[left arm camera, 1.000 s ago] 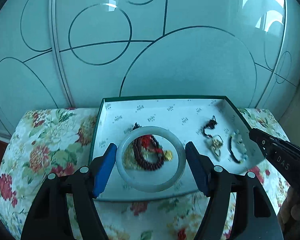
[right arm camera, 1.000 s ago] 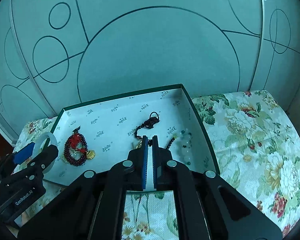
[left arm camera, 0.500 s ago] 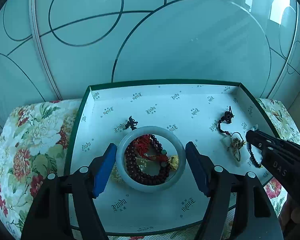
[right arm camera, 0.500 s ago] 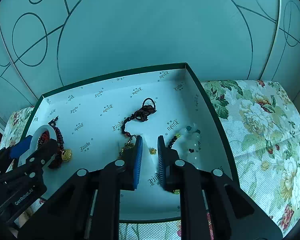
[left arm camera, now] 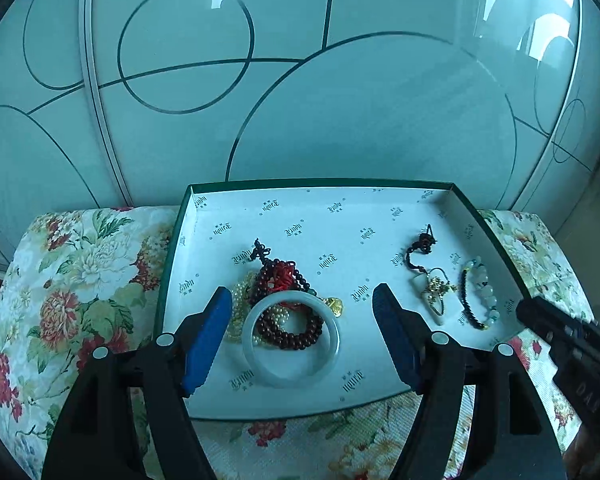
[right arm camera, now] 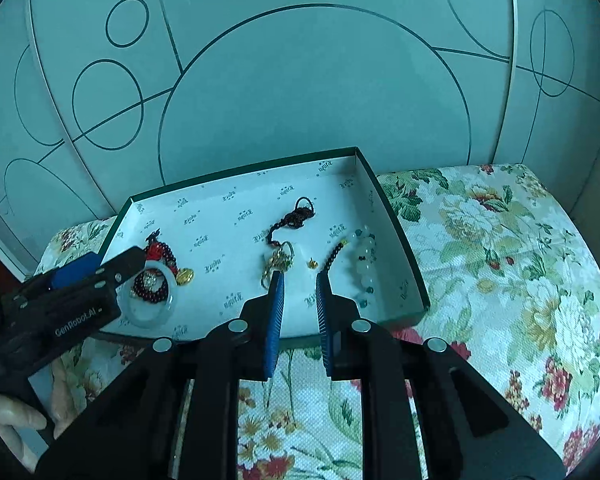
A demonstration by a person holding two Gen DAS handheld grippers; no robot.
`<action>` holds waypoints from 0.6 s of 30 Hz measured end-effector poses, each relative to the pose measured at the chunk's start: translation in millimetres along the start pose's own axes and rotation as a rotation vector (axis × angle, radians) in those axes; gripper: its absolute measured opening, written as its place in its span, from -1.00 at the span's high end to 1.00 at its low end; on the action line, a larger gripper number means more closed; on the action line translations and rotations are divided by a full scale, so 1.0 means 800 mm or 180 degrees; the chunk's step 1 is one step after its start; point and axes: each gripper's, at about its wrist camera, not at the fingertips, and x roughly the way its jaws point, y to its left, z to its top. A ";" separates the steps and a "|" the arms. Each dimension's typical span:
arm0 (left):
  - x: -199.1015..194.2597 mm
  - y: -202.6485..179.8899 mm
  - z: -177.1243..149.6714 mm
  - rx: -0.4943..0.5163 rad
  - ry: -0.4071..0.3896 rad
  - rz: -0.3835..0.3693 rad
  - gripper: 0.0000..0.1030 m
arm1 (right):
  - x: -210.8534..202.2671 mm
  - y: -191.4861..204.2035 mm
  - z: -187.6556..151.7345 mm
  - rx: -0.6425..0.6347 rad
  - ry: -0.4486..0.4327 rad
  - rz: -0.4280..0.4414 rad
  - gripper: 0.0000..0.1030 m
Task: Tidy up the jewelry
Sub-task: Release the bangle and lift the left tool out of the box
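Observation:
A green-rimmed white box [left arm camera: 300,185] [right arm camera: 400,236] holds the jewelry. A pale jade bangle [left arm camera: 256,364] [right arm camera: 168,308] lies on the box floor over dark red beads [left arm camera: 296,336] with a red knot and a pearl strand. My left gripper [left arm camera: 300,304] is open and empty, its blue pads apart from the bangle. A dark cord necklace with a gold pendant [left arm camera: 432,288] [right arm camera: 280,256] and a pale bead bracelet [left arm camera: 480,288] [right arm camera: 364,256] lie at the right. My right gripper [right arm camera: 300,284] is partly open and empty, above the box's near edge.
The box sits on a floral cushion [left arm camera: 80,272] [right arm camera: 500,260]. Frosted glass panels with circle lines [left arm camera: 340,100] stand right behind it. A small gold piece [right arm camera: 312,264] lies between pendant and bracelet. The right gripper's body [left arm camera: 572,352] shows at the left view's right edge.
The bangle left my left gripper and now lies in the box on the beads; the left gripper drew back. My right gripper opened from shut and pulled back towards the near edge.

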 end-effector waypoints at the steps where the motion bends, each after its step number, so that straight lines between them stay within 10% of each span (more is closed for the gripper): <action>1: -0.002 -0.001 -0.001 -0.0011 -0.0007 -0.0015 -0.39 | -0.004 0.001 -0.007 0.0003 0.0017 0.0018 0.68; 18: -0.063 0.037 -0.100 -0.0140 0.0201 0.0393 -0.48 | -0.042 0.040 -0.107 -0.0194 0.0321 0.0137 0.68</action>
